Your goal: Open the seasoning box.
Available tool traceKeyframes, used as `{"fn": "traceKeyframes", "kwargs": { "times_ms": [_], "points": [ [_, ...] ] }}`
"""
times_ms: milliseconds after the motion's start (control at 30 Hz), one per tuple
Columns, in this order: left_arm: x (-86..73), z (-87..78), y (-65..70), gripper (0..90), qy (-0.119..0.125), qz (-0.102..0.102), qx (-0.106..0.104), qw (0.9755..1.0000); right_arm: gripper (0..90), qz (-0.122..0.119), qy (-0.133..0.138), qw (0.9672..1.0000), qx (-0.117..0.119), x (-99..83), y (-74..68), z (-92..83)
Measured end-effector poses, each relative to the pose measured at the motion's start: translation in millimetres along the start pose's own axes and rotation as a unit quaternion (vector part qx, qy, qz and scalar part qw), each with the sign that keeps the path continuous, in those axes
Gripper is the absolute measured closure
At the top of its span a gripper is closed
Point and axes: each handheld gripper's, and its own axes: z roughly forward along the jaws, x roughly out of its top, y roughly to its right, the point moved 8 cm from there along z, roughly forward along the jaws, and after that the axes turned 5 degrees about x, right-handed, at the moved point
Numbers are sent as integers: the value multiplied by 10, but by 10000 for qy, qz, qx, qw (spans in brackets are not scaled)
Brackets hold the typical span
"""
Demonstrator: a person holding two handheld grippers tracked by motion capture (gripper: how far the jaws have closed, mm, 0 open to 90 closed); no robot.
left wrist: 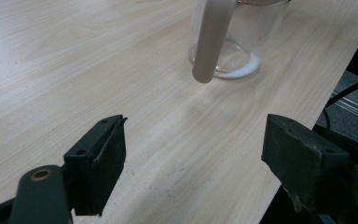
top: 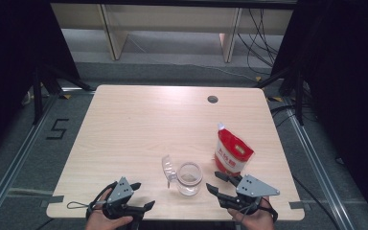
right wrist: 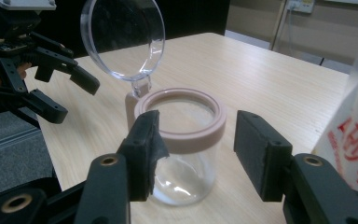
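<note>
A clear glass jar (top: 189, 178) with a pinkish rim stands near the table's front edge, its round clear lid (top: 166, 168) hinged up and open on its left side. A red and white pouch (top: 232, 152) stands just right of the jar. My left gripper (top: 142, 196) is open at the front left, a hand's width from the jar (left wrist: 223, 46). My right gripper (top: 217, 182) is open just right of the jar (right wrist: 182, 149), which sits beyond its jaws, with the lid (right wrist: 123, 37) standing above. The left gripper (right wrist: 63, 91) shows open beyond the jar, and the pouch (right wrist: 354, 126) at the right edge.
The wooden table (top: 139, 124) is bare over its left and far parts, with a round cable hole (top: 212, 99) near the back edge. Dark stands and cables flank the table on both sides. The front edge (left wrist: 303, 140) is close to my left gripper.
</note>
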Motion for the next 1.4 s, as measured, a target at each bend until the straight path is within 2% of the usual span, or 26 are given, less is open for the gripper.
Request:
{"fn": "traceKeyframes", "kwargs": {
  "times_ms": [33,100,200,267,300,333,367,433,500,567,600,633,700,800,833,900,967,1000,1067,1100,1133,1200,1233,1300,1333,1400],
  "points": [
    [1,-1,1,206,-2,-8,0,10000,504,-31,101,9999,70,0,6,1],
    [4,-1,2,201,-8,-14,-11,10000,498,-51,57,10000,-49,-20,35,-35],
    [7,4,4,197,18,-36,-9,10000,483,72,12,10000,-50,-50,48,-73],
    [8,7,4,195,33,-36,-34,10000,480,21,57,9999,-121,-64,79,-93],
    [10,6,4,193,31,-42,-34,10000,470,167,-72,9998,-87,-93,59,-115],
    [11,5,5,192,31,-41,-44,10000,465,160,-36,9998,-144,-99,65,-115],
    [16,9,12,191,62,-79,-54,9999,464,12,-9,10000,-98,-95,85,-119],
    [17,9,17,191,56,-88,-54,9999,447,173,-60,9998,-110,-123,72,-147],
    [18,10,21,190,63,-90,-61,9999,438,78,-71,9999,-135,-133,92,-164],
    [17,6,20,191,32,-66,-58,10000,435,79,-44,9998,-168,-148,96,-181],
    [4,-3,-7,190,-61,57,-9,10000,431,131,-75,9997,-169,-160,95,-191],
    [7,-1,-2,191,-47,32,-19,10000,428,210,-120,9995,-182,-182,90,-205],
    [20,10,26,191,29,-114,-62,9999,425,182,-111,9996,-181,-200,99,-216],
    [20,9,24,190,21,-116,-58,9999,423,275,-154,9994,-141,-233,94,-233],
    [21,9,22,190,20,-114,-54,9999,423,210,-123,9995,-209,-232,113,-245],
    [22,10,24,190,20,-119,-55,9999,424,267,-137,9993,-238,-242,95,-270],
    [20,9,24,191,14,-106,-49,9999,425,105,-71,9997,-231,-234,103,-278],
    [6,-2,-6,190,-81,39,4,10000,425,66,-93,9995,-278,-238,112,-293],
    [13,5,-7,190,-36,40,19,10000,426,342,-170,9988,-302,-266,82,-325],
    [11,-3,-5,191,-72,49,-12,10000,426,199,-100,9993,-301,-262,110,-328],
    [14,3,1,191,-47,24,-14,10000,426,279,-127,9992,-263,-269,101,-335],
    [15,4,1,190,-39,3,-3,10000,426,224,-116,9989,-400,-281,149,-375],
    [28,11,27,190,46,-142,-38,9999,426,296,-154,9985,-444,-292,158,-394],
    [28,10,16,190,38,-99,-33,9999,426,378,-172,9981,-447,-306,175,-417],
    [20,10,6,191,6,-91,-24,10000,426,255,-98,9983,-517,-298,212,-418],
    [19,14,13,190,11,-125,-36,9999,426,357,-146,9976,-572,-317,239,-445]
  ]
}}
